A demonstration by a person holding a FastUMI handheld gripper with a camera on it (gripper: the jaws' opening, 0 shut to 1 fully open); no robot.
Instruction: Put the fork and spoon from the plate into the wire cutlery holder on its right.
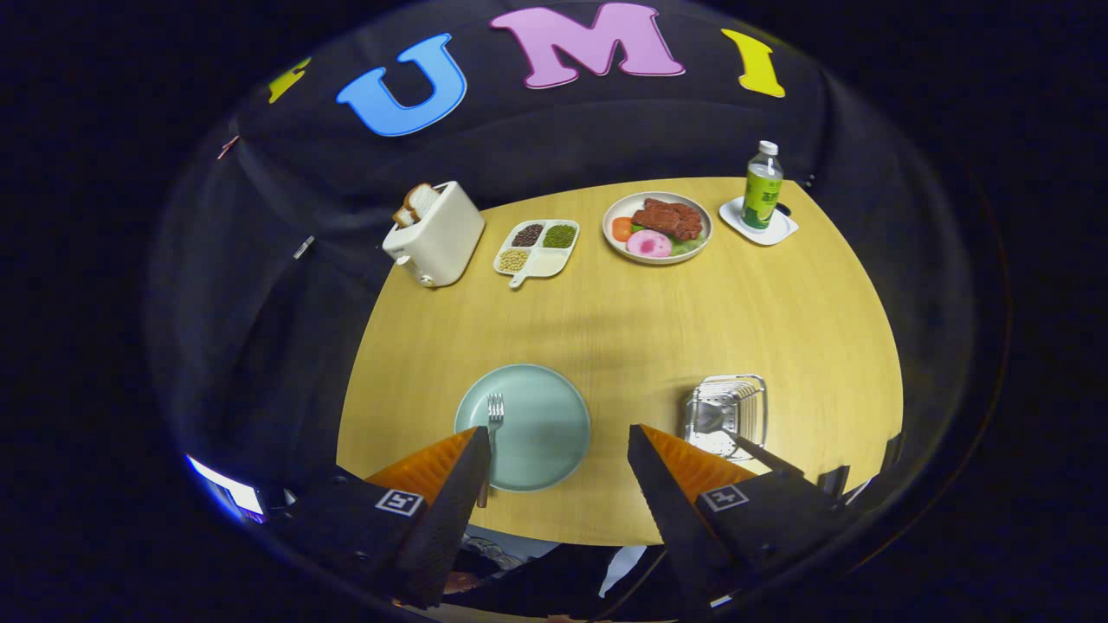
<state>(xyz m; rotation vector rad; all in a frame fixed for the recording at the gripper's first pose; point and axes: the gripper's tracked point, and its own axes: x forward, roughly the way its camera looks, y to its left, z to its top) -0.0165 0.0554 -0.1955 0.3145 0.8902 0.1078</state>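
Observation:
A pale green plate (541, 433) lies on the wooden table just ahead of my fingers. A metal fork (493, 424) rests on the plate's left part, tines pointing away, its handle partly hidden behind my left finger. To the plate's right stands the wire cutlery holder (727, 414). A spoon (736, 433) lies in it, bowl inside and dark handle sticking out toward me over the near rim. My gripper (558, 441) hovers above the plate's near side, open, with nothing between its fingers.
At the table's far side stand a white toaster (437, 234) with bread, a divided dish (537, 247) of beans, a plate of food (658, 227) and a green bottle (762, 189) on a white coaster. Bare table (623, 320) lies between them and the plate.

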